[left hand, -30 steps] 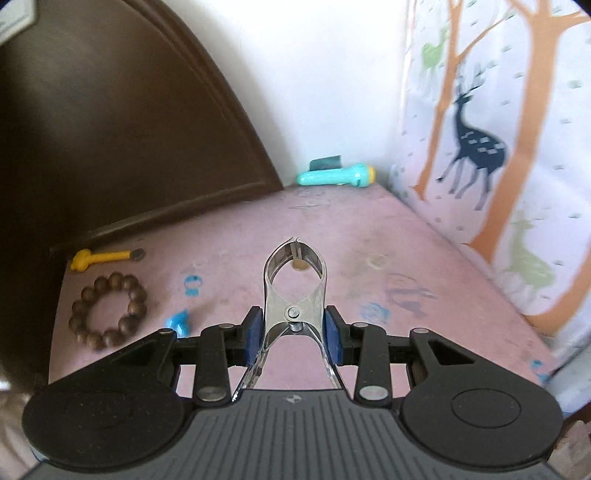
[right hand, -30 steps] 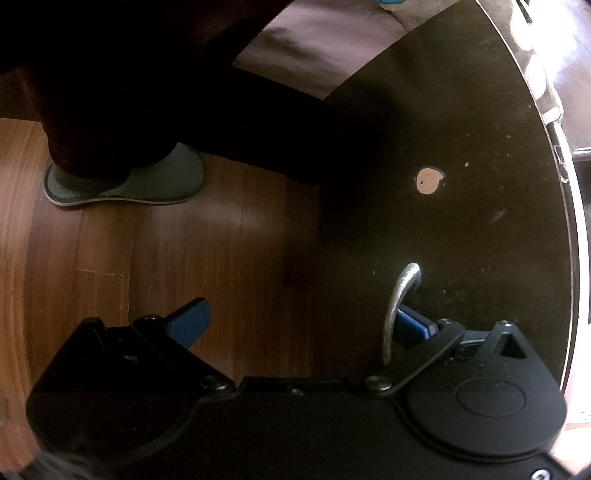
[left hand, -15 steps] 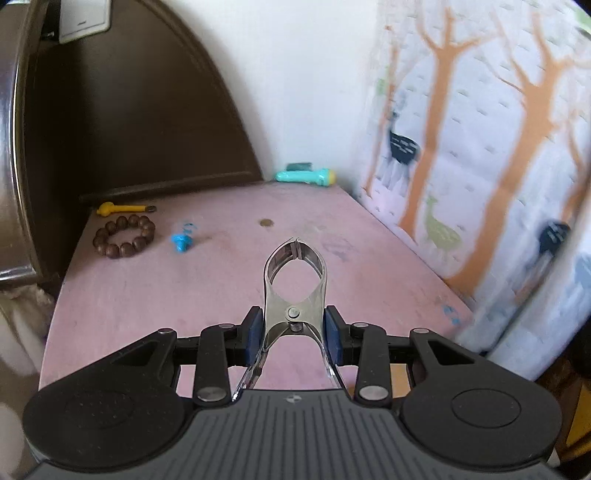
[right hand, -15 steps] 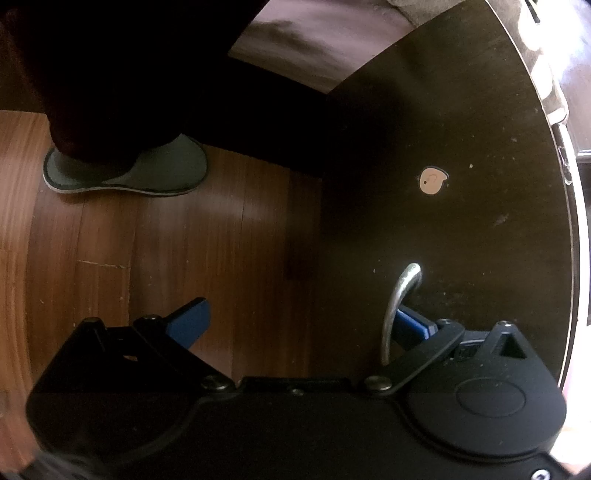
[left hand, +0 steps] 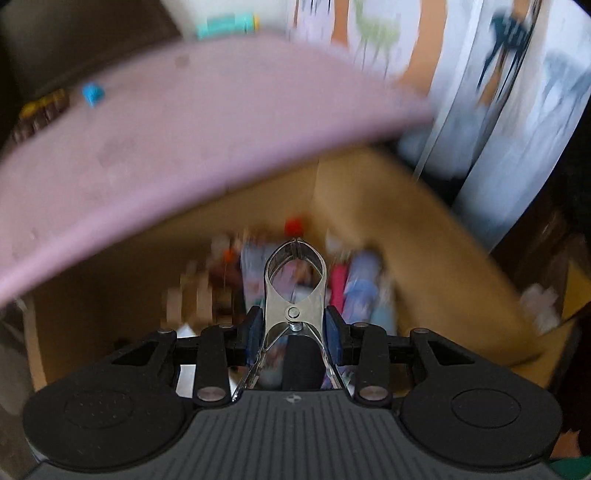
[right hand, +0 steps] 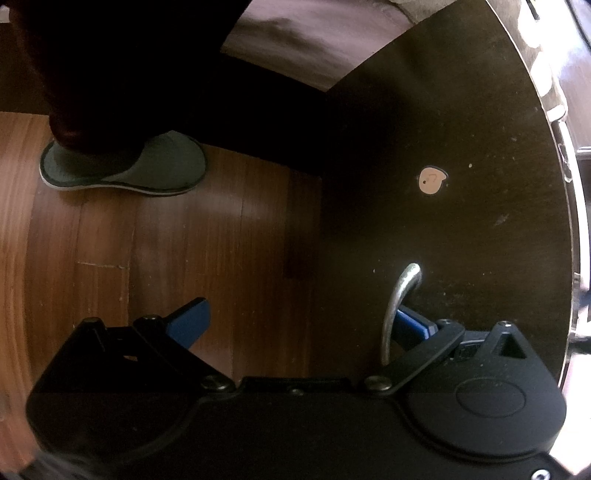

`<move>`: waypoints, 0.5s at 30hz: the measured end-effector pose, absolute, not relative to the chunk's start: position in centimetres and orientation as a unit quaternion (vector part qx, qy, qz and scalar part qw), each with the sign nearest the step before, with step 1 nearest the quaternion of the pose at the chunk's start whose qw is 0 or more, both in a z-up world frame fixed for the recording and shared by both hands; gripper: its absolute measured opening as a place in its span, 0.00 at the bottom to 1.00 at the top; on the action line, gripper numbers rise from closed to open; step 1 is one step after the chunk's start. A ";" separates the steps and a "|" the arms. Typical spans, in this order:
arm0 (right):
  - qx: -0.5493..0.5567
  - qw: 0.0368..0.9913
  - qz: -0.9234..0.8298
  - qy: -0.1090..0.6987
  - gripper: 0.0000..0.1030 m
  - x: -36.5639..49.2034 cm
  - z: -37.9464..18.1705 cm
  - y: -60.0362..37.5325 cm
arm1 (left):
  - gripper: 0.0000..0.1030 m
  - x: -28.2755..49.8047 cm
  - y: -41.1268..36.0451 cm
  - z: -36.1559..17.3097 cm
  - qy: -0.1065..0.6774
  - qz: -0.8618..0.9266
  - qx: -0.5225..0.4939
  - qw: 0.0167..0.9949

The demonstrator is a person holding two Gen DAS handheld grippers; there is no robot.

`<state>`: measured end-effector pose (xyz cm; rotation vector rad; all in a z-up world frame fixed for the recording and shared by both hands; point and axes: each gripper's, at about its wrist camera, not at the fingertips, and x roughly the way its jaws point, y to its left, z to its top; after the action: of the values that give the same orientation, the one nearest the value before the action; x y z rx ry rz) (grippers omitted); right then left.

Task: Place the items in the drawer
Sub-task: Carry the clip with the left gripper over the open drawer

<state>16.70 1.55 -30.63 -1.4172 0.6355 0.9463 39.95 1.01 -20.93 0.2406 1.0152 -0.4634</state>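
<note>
My left gripper [left hand: 294, 328] is shut on a metal clip [left hand: 295, 280] and holds it above the open drawer [left hand: 424, 236], whose tan inside holds several blurred colourful items. The pink table top [left hand: 207, 125] lies above and behind the drawer. My right gripper [right hand: 299, 321] is open wide. Its right finger [right hand: 410, 326] sits hooked behind the silver drawer handle [right hand: 397, 302] on the dark drawer front [right hand: 461, 221]. Its left finger [right hand: 188, 321] hangs over the floor.
On the table top lie a blue piece [left hand: 92, 94], a bead bracelet [left hand: 40, 114] and a teal flashlight [left hand: 225, 26]. A deer-print curtain [left hand: 498, 74] hangs at the right. A slippered foot [right hand: 125, 166] stands on the wood floor [right hand: 110, 240].
My left gripper has tipped down and pulled back from the table top to above the open drawer, with the clip still in it. The right gripper has stayed at the handle.
</note>
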 end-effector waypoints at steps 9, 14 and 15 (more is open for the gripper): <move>-0.617 0.615 0.408 0.276 1.00 16.5 -30.8 1.6 | 0.33 41.1 0.4 -23.0 0.515 -0.173 0.129 0.830; -0.619 0.614 0.406 0.275 1.00 16.3 -30.9 1.6 | 0.33 41.5 0.5 -23.4 0.515 -0.156 0.129 0.833; -0.619 0.614 0.405 0.275 1.00 16.3 -30.9 1.6 | 0.34 41.5 0.5 -23.4 0.514 -0.151 0.129 0.834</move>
<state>16.33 1.63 -30.91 -1.4262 0.6338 0.9344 41.53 0.47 -23.43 0.2734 1.0897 -0.3202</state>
